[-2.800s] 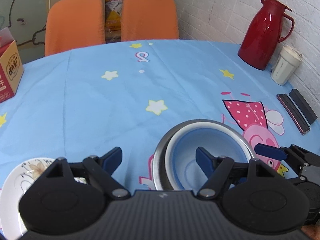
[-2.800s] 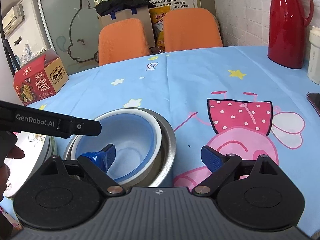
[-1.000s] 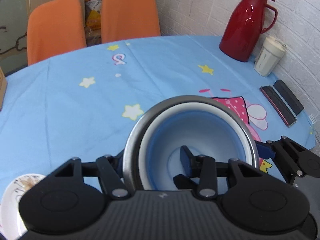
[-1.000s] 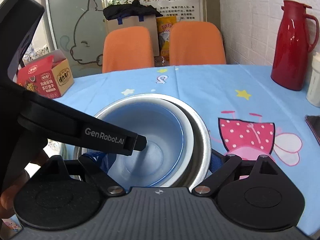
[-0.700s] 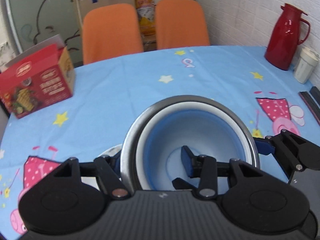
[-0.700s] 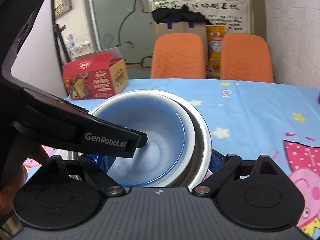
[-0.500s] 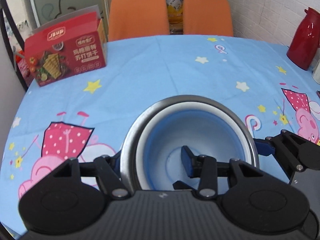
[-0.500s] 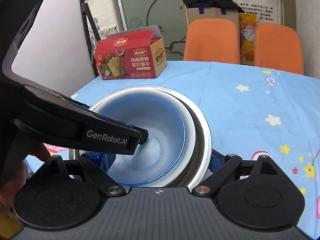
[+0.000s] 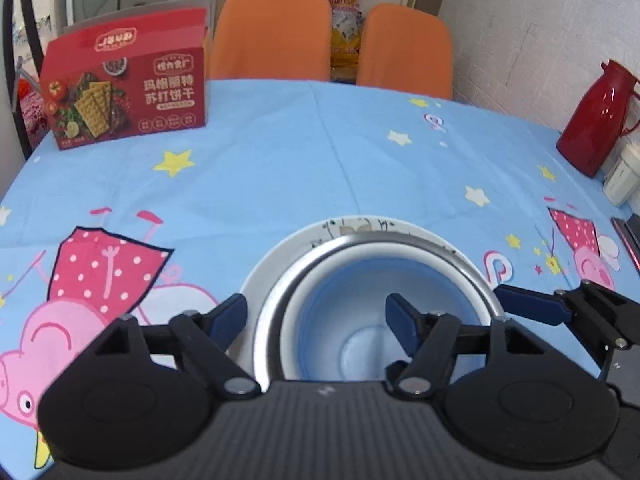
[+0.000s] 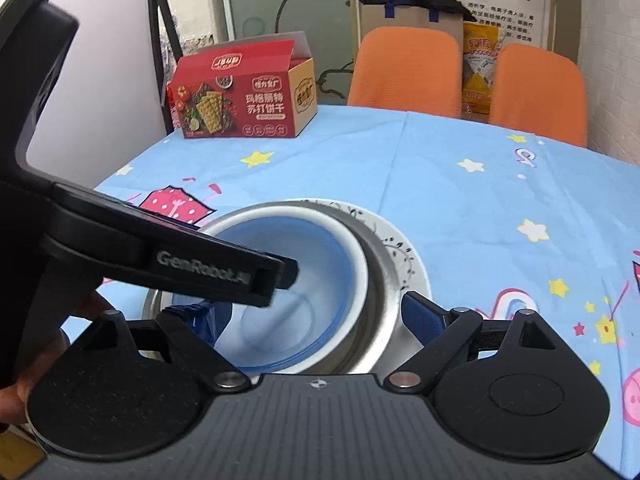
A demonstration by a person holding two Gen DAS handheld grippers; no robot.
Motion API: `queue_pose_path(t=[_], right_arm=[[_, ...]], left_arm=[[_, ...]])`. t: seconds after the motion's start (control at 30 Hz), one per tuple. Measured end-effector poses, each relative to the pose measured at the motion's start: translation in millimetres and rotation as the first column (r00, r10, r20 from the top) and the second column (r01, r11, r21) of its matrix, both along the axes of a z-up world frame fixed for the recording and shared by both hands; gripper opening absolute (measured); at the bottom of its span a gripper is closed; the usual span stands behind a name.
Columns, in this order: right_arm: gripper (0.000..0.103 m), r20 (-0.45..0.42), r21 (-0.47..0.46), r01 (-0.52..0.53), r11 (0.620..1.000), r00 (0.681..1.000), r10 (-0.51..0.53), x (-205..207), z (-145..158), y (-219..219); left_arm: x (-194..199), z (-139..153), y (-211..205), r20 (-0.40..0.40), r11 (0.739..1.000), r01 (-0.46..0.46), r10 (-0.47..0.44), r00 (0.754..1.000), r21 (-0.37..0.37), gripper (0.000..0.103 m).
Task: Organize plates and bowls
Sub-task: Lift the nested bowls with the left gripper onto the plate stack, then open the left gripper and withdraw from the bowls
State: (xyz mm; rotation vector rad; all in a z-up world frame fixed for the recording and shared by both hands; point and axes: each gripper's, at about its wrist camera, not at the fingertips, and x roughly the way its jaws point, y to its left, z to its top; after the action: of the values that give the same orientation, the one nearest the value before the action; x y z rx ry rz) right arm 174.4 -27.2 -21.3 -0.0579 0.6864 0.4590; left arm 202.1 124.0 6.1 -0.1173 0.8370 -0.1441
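A steel bowl (image 9: 472,276) with a white-and-blue bowl (image 9: 352,320) nested inside sits on a white patterned plate (image 9: 276,264) on the blue tablecloth. My left gripper (image 9: 316,316) is open, one finger outside the steel rim on the left, the other inside the blue bowl. My right gripper (image 10: 316,314) is open too, straddling the right rim of the steel bowl (image 10: 380,280), left finger inside the blue bowl (image 10: 320,288), right finger outside over the plate (image 10: 412,268).
A red cracker box (image 9: 128,88) stands at the back left of the round table (image 9: 320,160). A red thermos (image 9: 596,116) and a white cup (image 9: 622,176) stand at the right edge. Two orange chairs (image 9: 272,36) are behind the table.
Both grippers carried the nested bowls leftward across the table, set them on the patterned plate, then opened their jaws and released the rim.
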Motion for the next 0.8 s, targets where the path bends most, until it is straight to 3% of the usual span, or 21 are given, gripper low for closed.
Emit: queue_pose_path(t=[0.23,0.37,0.67,0.8], right_arm=[[0.079,0.081,0.085,0.138,0.987,0.986,-0.145,-18.5,18.2,-43.5],[0.079,0.098,0.128,0.204,0.971,0.971,-0.217,-39.7,15.7,-64.8],[0.080,0.119,0.172,0.323,0.931,0.931,-0.345,-106.3,-3.7,-104.2],[0.080,0.117,0.195,0.336,0.922,0.925,-0.362,-128.4,-12.7,-115.1]], left_arm=[[-38.0,30.4,0.1,0.140,0.992,-0.126,0.124,0.982,0.004,0.073],[-68.7,28.0,-21.6,0.175,0.982,-0.184,0.177,0.969,0.028,0.073],[-148.0,-1.8,-84.5,0.233,0.973,-0.171,0.132,0.964,0.157,0.073],[-170.2,-12.3,-90.4,0.233,0.980,-0.152,0.119,0.965,0.129,0.073]])
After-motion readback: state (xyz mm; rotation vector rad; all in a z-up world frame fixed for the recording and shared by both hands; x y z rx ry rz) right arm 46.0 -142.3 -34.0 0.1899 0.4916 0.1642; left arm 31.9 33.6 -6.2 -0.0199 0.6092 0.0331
